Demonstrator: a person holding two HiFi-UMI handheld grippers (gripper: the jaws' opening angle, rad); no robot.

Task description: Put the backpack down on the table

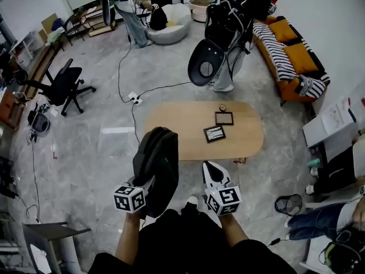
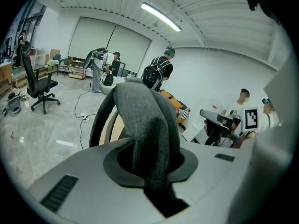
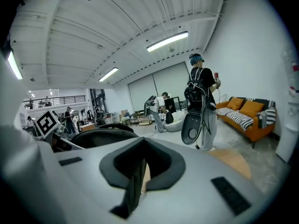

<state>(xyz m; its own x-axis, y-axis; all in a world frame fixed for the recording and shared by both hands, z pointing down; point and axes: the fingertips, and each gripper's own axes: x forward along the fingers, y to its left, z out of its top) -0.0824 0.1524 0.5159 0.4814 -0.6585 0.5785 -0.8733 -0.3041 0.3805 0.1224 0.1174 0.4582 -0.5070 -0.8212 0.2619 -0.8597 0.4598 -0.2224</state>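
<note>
While the dark grey fabric backpack (image 1: 157, 158) hangs off the floor just short of the pale oval wooden table (image 1: 182, 124), the head view shows the left gripper (image 1: 147, 181) carrying it from its top. The right gripper (image 1: 212, 173) is beside it and touches nothing. Two small black-framed pictures (image 1: 219, 125) lie on the far right part of the tabletop, and the near left part is bare.

From the left gripper view, the jaws are clamped on a thick grey woven strap (image 2: 149, 125) of the bag. The strap rises between them and arches over, and a black loop of the bag shows behind it.

From the right gripper view, the jaws stand together with nothing between them. The table's wooden edge (image 3: 233, 160) lies ahead and to the right.

My reading is that the carry is under way and the placing has not begun. Next, the bag needs bringing over the bare near side of the top, clear of the frames. Then it should be lowered until the table takes its weight, before the strap is let go.
</note>
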